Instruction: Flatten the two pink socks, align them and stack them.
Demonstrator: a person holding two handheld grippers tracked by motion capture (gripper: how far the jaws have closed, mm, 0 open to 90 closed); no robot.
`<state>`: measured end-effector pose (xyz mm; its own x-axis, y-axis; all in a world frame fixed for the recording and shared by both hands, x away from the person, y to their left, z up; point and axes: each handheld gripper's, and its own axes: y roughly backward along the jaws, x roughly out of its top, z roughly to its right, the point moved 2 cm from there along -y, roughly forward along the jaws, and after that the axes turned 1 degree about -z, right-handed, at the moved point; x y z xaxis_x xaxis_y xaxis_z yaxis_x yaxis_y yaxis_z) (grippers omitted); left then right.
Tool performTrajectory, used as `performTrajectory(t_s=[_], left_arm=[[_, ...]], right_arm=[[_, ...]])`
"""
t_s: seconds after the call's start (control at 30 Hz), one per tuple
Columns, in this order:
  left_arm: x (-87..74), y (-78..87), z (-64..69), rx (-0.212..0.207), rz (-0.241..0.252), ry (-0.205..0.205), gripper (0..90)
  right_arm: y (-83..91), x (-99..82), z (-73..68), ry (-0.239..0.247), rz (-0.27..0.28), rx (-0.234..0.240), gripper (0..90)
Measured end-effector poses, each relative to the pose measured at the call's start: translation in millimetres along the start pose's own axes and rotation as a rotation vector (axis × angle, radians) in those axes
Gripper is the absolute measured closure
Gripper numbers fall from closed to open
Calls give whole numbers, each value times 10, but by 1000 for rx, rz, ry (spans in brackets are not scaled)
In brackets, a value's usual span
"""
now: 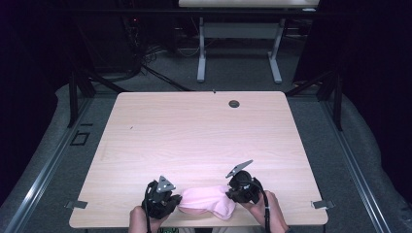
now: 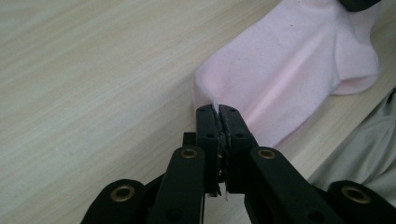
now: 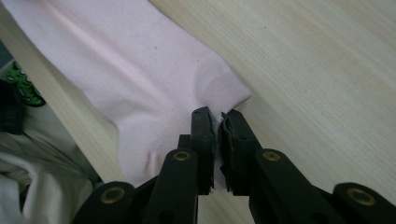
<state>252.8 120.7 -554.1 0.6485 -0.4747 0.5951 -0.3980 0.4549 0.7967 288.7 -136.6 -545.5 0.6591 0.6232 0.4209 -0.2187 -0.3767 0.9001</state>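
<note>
dark room, grey floor | pale wood table [image 1: 194, 131] | both jaws pinching pink sock [image 1: 208, 200] at near edge

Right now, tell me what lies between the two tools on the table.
A pink sock spans the gap in the high view, at the table's near edge: the left tool pinches one end, the right tool the other.

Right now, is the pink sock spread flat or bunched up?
Spread flat: the pink sock lies along the table edge, stretched between the two tools.
</note>
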Motion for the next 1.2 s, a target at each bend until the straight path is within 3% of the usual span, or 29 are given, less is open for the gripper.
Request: performTrajectory(t_s=[0.27, 0.33, 0.37, 0.4, 0.43, 0.5, 0.53, 0.6, 0.63, 0.7, 0.77, 0.83, 0.9, 0.97, 1.07, 1.2], left_arm=[[-82, -84, 1, 5, -39, -4, 871], [-98, -96, -3, 1, -41, 4, 804], [-100, -86, -11, 0, -30, 11, 804], [-99, -65, -18, 3, -18, 26, 747], [-94, -32, -31, 10, 3, 35, 663], [-72, 71, -32, 9, 64, 42, 660], [-58, 105, -33, 11, 72, 34, 650], [1, 161, 6, 5, 87, 8, 661], [1, 161, 6, 5, 87, 8, 697], [29, 97, 42, -12, 69, -15, 727], [30, -78, 91, -22, 6, -57, 811], [17, -132, 94, -21, -12, -65, 826], [-32, -232, 83, -14, -49, -74, 854], [-58, -250, 65, -17, -51, -74, 872], [-71, -246, 48, -11, -51, -70, 887], [-86, -241, 20, -16, -42, -54, 893]], right_arm=[[-154, -24, -30, 33, -20, -20, 819], [-182, -34, -28, 37, -22, -28, 769], [-193, -41, -21, 44, -15, -34, 739], [-183, -46, -20, 38, -7, -38, 711], [-119, -59, -7, 34, 37, -35, 669], [-65, -63, 3, 27, 54, -35, 651], [8, -69, 14, 26, 83, -37, 648], [163, -81, -11, 25, 142, -27, 735], [163, -81, -11, 25, 142, -27, 735], [204, -94, -70, 39, 161, -7, 820], [99, -140, -175, 49, 124, 18, 893], [29, -165, -200, 50, 106, 27, 895], [-155, -249, -248, 45, 38, 43, 897], [-192, -285, -253, 68, 5, 28, 897], [-196, -296, -243, 51, 19, 37, 898], [-173, -310, -190, 73, -3, 12, 899]])
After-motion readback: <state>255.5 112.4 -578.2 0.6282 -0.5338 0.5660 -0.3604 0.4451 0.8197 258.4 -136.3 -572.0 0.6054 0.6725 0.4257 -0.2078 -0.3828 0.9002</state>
